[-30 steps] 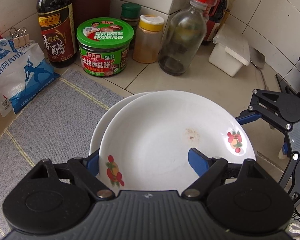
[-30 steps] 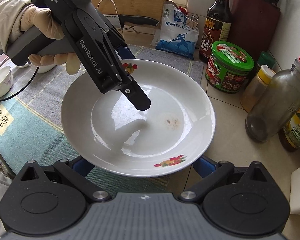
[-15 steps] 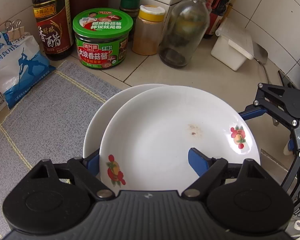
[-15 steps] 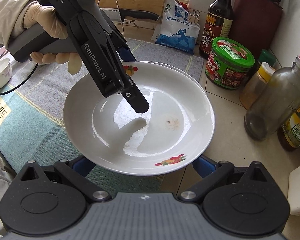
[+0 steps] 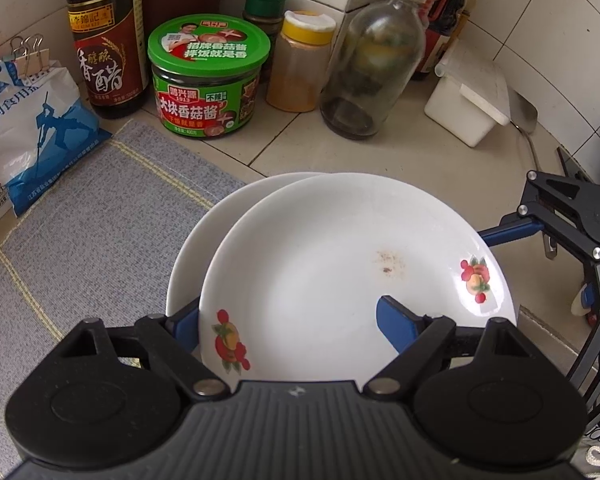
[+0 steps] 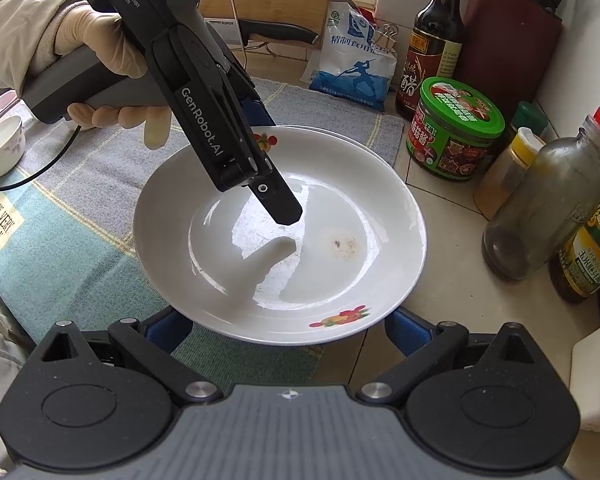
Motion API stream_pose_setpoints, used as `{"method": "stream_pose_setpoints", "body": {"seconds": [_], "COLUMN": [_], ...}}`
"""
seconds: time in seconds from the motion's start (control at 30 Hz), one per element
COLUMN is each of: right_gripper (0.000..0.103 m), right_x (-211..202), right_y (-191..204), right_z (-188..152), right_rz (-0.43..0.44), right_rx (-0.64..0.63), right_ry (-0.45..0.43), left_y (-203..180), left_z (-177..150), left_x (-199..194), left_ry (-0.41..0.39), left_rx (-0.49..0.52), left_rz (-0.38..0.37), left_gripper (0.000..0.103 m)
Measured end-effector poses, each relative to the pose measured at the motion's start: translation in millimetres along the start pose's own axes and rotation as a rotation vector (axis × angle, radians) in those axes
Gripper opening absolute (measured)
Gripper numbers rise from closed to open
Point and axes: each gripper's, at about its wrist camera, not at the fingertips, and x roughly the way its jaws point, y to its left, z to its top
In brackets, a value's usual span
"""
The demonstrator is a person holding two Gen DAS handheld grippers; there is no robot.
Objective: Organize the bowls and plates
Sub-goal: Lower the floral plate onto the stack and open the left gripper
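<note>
A white plate with fruit prints (image 5: 340,264) lies slightly offset on a second white plate (image 5: 196,248) at the mat's edge. My left gripper (image 5: 288,324) is shut on the top plate's near rim: one finger is under the rim, the other finger (image 5: 400,324) rests inside it. The top plate also shows in the right wrist view (image 6: 340,184), with the left gripper (image 6: 268,184) over it. My right gripper (image 6: 288,328) is open, its fingers to either side of the plate's rim and lower, apart from it.
Bottles and jars stand behind the plates: a green-lidded jar (image 5: 208,80), a vinegar bottle (image 5: 104,36), a glass bottle (image 5: 372,64), a spice jar (image 5: 300,68). A salt bag (image 5: 28,128), a white box (image 5: 472,100) and a small white bowl (image 6: 0,144) lie around.
The top plate, held in my left gripper, has slid a little further right and nearer, so more of the lower plate's rim shows. My right gripper stays open at the plate's rim.
</note>
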Motion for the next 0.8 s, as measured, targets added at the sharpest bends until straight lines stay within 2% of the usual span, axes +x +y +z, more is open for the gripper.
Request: {"method": "stream_pose_setpoints", "body": {"seconds": [0.4,0.8], "right_gripper": [0.103,0.103], "right_x": [-1.1,1.3], "right_y": [0.4,1.8], "right_z": [-1.1,1.7], "right_rz": [0.015,0.007], "right_rx": [0.002,0.000], "right_ry": [-0.005,0.001], "left_y": [-4.1,-7.6], "left_z": [-4.5,-13.3], "left_x": [-9.2,-20.8], "left_ry": [0.037,0.014], "left_rx": [-0.008,0.032], "left_rz": [0.041,0.075], "left_gripper": [0.089,0.089]}}
